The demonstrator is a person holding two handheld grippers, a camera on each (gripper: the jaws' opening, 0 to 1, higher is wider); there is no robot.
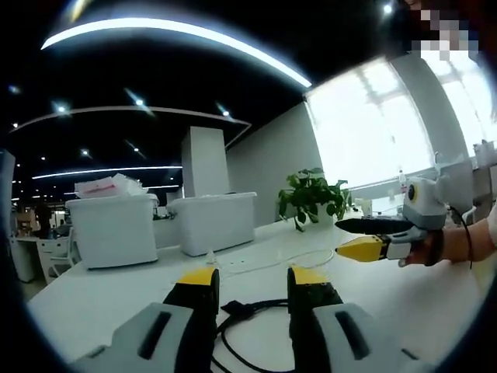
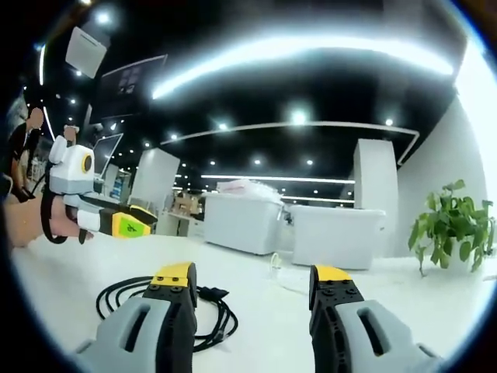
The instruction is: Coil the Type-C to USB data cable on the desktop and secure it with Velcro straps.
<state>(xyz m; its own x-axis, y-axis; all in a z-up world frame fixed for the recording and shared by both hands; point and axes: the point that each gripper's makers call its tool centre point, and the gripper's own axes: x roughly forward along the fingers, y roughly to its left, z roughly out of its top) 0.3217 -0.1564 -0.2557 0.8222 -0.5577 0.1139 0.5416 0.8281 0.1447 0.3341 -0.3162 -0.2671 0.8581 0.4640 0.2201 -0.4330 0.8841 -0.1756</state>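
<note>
A black data cable lies in a loose coil on the white desktop, just left of my right gripper, which is open and empty above the table. In the left gripper view the same black cable runs between and beyond the jaws of my left gripper, also open, with nothing held. My right gripper enters that view from the right, held in a hand. My left gripper hovers at the left of the right gripper view, above the coil's far side.
Two white storage boxes stand at the back of the desktop, with a potted plant near the bright window. A thin white cable lies across the table beyond the black one.
</note>
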